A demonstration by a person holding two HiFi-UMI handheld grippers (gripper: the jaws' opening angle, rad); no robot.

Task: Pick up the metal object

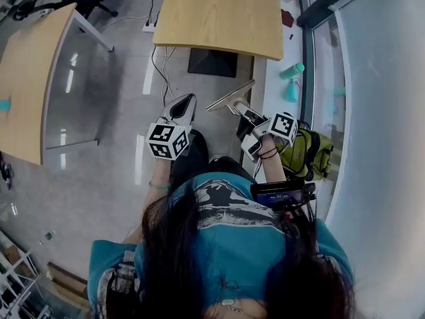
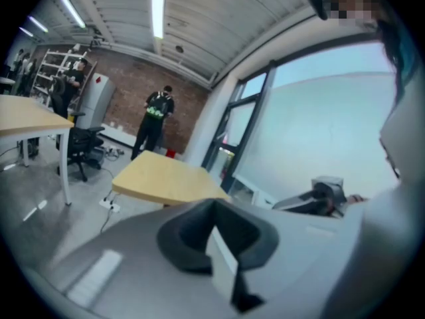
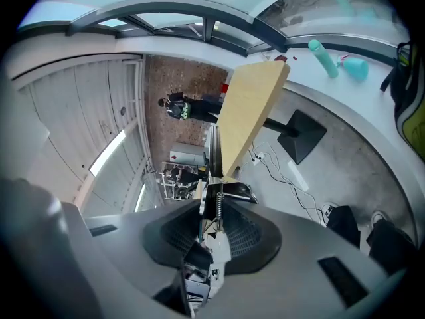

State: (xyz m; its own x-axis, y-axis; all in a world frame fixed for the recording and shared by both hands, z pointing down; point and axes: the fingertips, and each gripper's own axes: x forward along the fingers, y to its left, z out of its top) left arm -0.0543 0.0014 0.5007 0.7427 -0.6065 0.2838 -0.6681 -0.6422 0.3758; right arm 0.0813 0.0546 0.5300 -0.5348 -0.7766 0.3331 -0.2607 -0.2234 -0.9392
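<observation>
Metal object (image 1: pixel 230 101), a flat plate with a small spring, sits off the floor (image 1: pixel 106 111), near the wooden table (image 1: pixel 219 18), pinched in your right gripper (image 1: pixel 243 110). Your left gripper (image 1: pixel 184 105) hangs beside it, jaws pressed together, holding nothing.

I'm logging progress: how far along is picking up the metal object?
Done: the metal object is clamped in the right gripper, well above the floor. In hand: holding it aloft. Left: nothing apparent; the left gripper is shut, empty.
</observation>
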